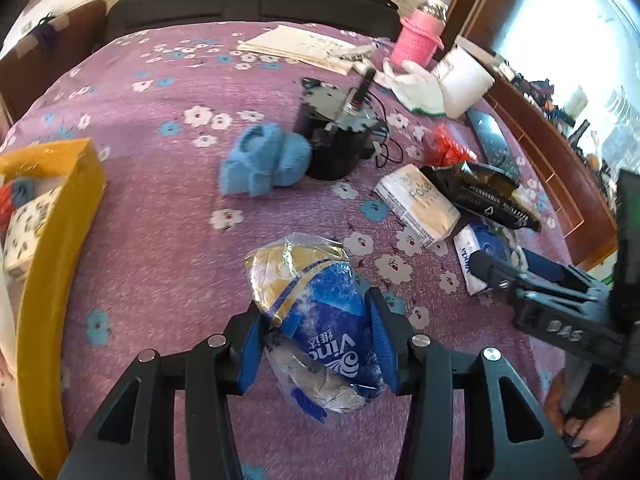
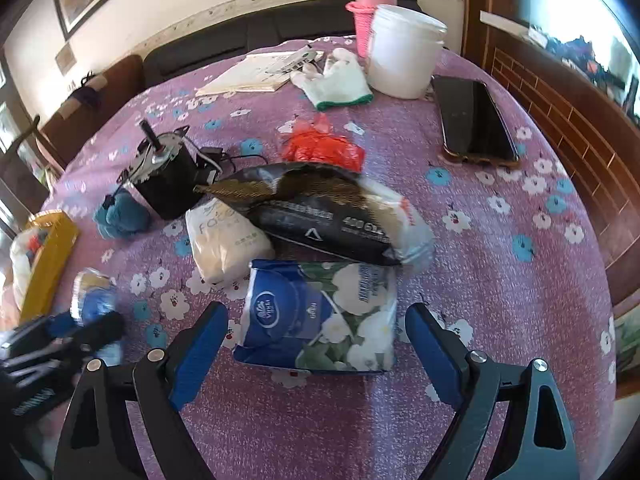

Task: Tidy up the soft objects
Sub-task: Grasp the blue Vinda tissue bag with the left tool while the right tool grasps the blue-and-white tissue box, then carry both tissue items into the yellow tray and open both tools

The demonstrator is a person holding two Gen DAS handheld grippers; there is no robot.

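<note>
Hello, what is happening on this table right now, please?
A person with a gripper in each hand is sorting soft things on a purple flowered cloth. The left gripper is shut on a blue Vinda tissue pack. The right gripper is open around a blue floral tissue pack and has not closed. A yellow box at the left already holds a few items. A beige pack and a black pouch lie on the cloth.
</note>
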